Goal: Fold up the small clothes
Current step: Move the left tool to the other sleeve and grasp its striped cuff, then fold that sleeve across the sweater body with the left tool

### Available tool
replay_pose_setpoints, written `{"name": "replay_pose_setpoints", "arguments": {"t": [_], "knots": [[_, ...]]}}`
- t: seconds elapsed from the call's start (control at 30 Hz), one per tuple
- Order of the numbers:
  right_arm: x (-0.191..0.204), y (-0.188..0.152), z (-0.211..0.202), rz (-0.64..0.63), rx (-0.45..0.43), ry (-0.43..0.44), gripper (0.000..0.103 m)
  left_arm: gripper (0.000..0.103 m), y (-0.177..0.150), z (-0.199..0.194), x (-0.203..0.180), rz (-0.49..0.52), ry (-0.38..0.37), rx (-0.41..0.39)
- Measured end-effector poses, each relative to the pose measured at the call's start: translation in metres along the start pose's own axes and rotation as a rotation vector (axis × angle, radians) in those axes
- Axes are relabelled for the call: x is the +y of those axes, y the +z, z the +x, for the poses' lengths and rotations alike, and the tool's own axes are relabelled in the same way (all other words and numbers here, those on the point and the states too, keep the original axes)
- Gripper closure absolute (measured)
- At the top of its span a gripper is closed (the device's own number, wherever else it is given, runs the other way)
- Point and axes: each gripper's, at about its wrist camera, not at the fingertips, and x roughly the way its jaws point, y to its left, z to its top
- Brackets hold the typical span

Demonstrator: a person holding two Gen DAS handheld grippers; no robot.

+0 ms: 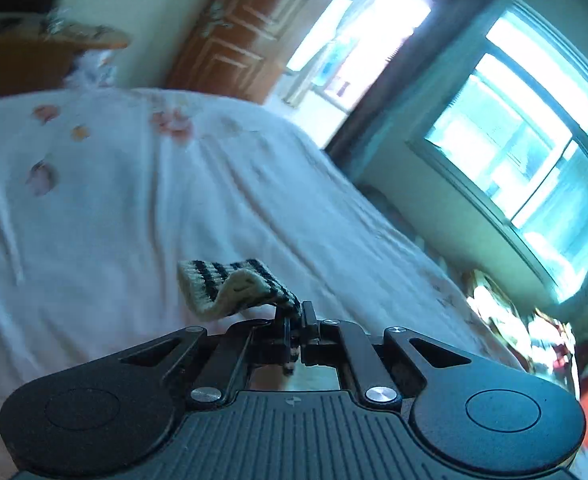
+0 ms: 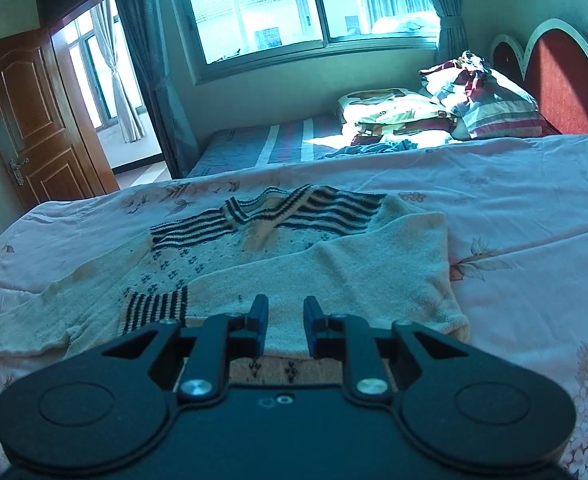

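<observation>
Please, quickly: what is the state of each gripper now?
Left gripper: closed on the striped cuff of the sweater.
Right gripper: open, holding nothing, fingers over the sweater.

No readable text anywhere here, honestly. No labels, brand names, numbers or signs that I can make out in either wrist view; any marks there are come out too small or blurry to read.
</observation>
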Motion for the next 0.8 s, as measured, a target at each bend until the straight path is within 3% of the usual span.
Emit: {"name": "replay_pose_setpoints", "arguments": {"t": [0.1, 0.27, 0.47, 0.63, 0.67, 0.73, 0.77, 0.8], "knots": [[-0.013, -0.003, -0.002, 0.045, -0.002, -0.010, 0.082, 0.099, -0.013, 0.003, -0.074, 0.170, -0.139, 0.044], [-0.031, -0.006, -0.009, 0.077, -0.013, -0.018, 0.082, 0.099, -0.061, 0.023, -0.185, 0.315, -0.307, 0.172], [-0.065, -0.008, -0.023, 0.106, -0.023, -0.046, 0.082, 0.099, -0.143, 0.034, -0.283, 0.449, -0.374, 0.323], [-0.091, -0.007, -0.027, 0.163, -0.011, -0.021, 0.079, 0.099, -0.198, 0.044, -0.322, 0.519, -0.385, 0.468], [-0.094, -0.006, -0.026, 0.174, -0.004, -0.004, 0.076, 0.098, -0.207, 0.043, -0.328, 0.551, -0.368, 0.462], [-0.097, -0.006, -0.022, 0.194, 0.011, 0.027, 0.070, 0.079, -0.216, 0.035, -0.336, 0.606, -0.361, 0.394], [-0.096, -0.006, -0.020, 0.209, 0.017, 0.054, 0.067, 0.051, -0.214, 0.026, -0.334, 0.605, -0.394, 0.374], [-0.095, -0.006, -0.017, 0.219, 0.021, 0.083, 0.066, 0.043, -0.206, 0.014, -0.328, 0.604, -0.402, 0.331]]}}
